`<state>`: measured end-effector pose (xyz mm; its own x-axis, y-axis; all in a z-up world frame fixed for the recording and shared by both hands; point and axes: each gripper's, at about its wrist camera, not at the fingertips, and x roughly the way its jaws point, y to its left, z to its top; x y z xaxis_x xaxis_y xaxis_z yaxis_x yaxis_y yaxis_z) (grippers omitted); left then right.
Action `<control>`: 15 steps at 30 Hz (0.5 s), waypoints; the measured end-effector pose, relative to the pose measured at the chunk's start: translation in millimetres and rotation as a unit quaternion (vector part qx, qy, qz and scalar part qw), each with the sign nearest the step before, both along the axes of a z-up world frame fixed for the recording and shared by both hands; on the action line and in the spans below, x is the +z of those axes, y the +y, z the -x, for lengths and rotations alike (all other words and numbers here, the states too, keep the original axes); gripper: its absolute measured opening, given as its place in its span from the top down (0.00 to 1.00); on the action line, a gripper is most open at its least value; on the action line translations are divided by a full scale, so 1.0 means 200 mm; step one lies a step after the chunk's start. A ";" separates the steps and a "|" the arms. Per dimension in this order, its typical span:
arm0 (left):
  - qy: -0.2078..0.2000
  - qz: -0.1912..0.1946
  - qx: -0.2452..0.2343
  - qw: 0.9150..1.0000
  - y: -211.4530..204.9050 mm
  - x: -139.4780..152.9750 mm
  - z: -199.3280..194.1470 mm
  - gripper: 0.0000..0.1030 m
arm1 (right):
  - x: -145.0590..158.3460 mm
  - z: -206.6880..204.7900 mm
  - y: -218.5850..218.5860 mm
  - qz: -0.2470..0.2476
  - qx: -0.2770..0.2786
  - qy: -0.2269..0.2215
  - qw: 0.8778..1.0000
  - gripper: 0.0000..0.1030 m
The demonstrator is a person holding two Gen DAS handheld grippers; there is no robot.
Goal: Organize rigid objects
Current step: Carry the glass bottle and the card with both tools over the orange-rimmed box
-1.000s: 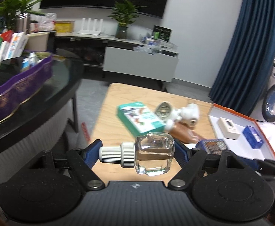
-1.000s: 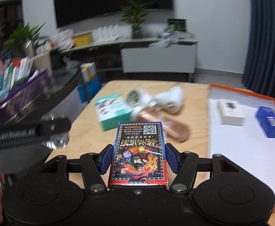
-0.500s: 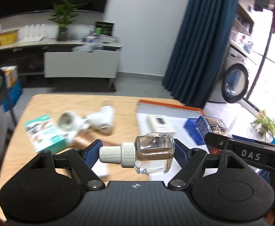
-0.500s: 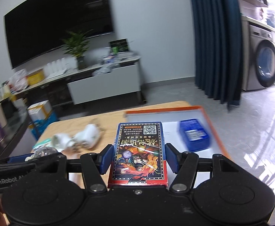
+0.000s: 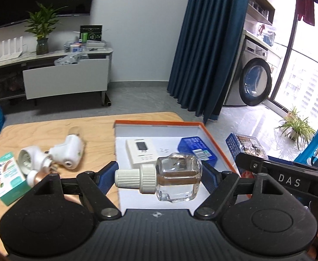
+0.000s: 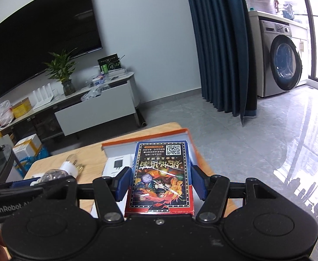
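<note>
Living room behind, with dark television, blue curtain and washing machine; wooden table (image 5: pixel 50 128) in front.

Carrying a clear glass bottle (image 5: pixel 177 177) sideways, white cap to the left, between the pads of the left gripper (image 5: pixel 159 175), jaws fairly wide and gripping it end to end. Carrying a printed card box (image 6: pixel 161 180) in the right gripper (image 6: pixel 160 181), jaws at middling width and pressing its long sides. Hovering both over the orange-rimmed tray (image 5: pixel 215 143), so seemingly mid-transport, nearing placement.

Needing next, by judgement: lowering each load onto bare white tray floor, clear of what is lying there, then opening the jaws.

Counting in the tray: one white flat box (image 5: pixel 140 151), one blue box (image 5: pixel 197 150). Waiting on the table: one green-and-white carton (image 5: pixel 5 177), two white plug-like devices (image 5: pixel 68 153), possibly one brownish item beneath them, blurred.
</note>
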<state>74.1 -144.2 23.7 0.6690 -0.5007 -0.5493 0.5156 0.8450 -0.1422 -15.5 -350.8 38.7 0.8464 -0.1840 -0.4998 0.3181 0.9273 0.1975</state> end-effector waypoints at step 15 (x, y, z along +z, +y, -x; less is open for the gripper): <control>0.001 0.010 0.000 1.000 -0.06 0.02 0.00 0.22 | 0.03 -0.01 -0.05 0.013 0.004 -0.002 1.000 0.30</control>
<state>73.9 -155.3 26.8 0.6678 -0.5121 -0.5402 0.5159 0.8416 -0.1600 -13.8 -360.1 45.6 0.8500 -0.1909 -0.4910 0.3107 0.9343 0.1747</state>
